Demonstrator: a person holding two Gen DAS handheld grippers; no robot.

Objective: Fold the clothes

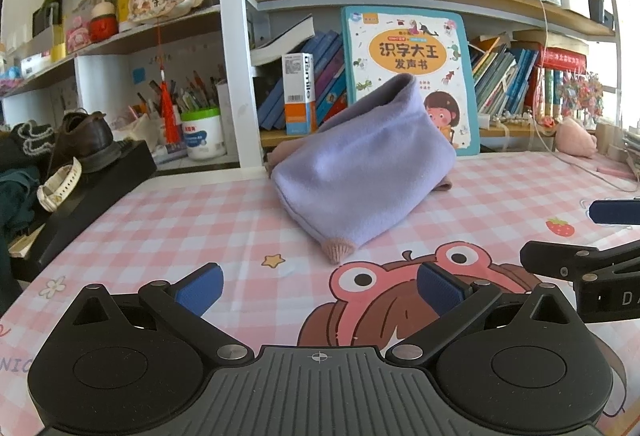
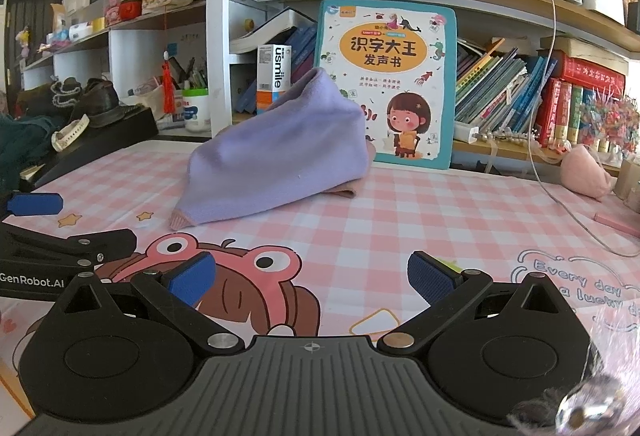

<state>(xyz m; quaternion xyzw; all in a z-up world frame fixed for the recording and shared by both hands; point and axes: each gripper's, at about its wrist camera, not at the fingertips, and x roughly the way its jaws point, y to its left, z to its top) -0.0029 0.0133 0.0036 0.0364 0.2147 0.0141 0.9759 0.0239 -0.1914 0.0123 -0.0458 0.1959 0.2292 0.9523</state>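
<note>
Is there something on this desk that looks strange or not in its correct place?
Yes. A brown leather shoe sits on a black box at the desk's left edge, beside a white watch. The purple garment stands bunched up, not flat.

Bare tablecloth (image 1: 240,220) before garment (image 1: 360,172)

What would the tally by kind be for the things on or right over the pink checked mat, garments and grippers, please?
Purple garments, bunched up with a pink ribbed cuff: 1, the purple garment.
Open grippers held over the mat, empty: 2, the left gripper and the right gripper.
Total: 3, on or over the pink checked mat.
</note>
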